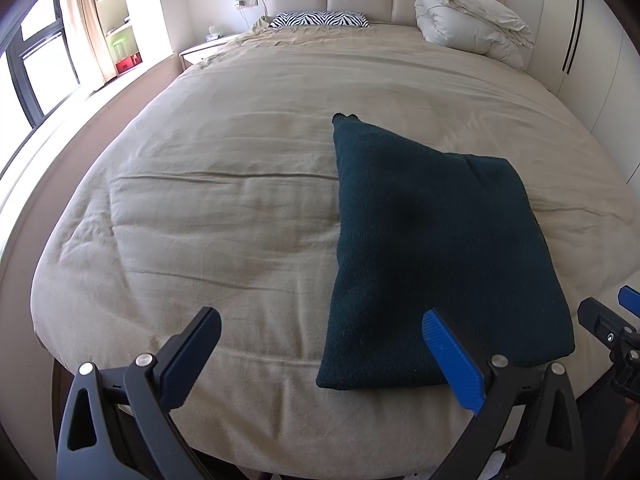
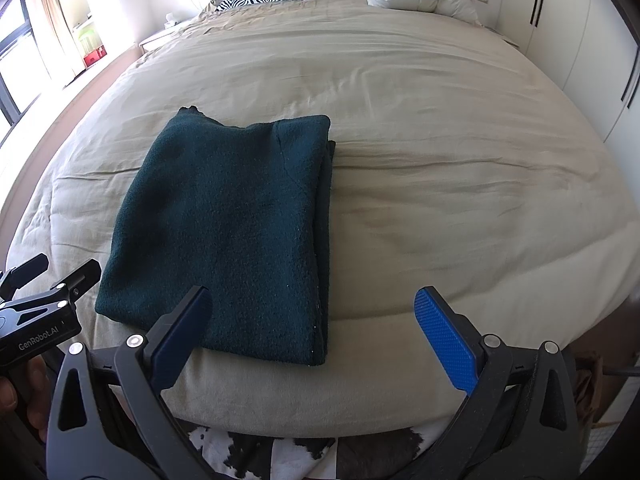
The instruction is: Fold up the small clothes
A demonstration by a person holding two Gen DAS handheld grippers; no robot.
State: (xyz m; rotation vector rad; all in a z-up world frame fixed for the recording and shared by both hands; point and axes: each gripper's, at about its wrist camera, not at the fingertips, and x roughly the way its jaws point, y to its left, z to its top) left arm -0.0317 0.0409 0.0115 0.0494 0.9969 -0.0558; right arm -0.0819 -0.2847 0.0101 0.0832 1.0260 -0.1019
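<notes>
A dark green knitted garment lies folded into a flat rectangle near the foot of the beige bed. My left gripper hovers open above the bed's front edge, its right finger over the garment's near left corner. My right gripper is open too, with its left finger over the garment's near edge and nothing between the fingers. Each gripper shows at the edge of the other's view: the right gripper and the left gripper.
A zebra-print pillow and a bundled white duvet lie at the headboard. A nightstand, shelves and a window are to the left, white wardrobes to the right. A black-and-white rug lies below the bed's foot.
</notes>
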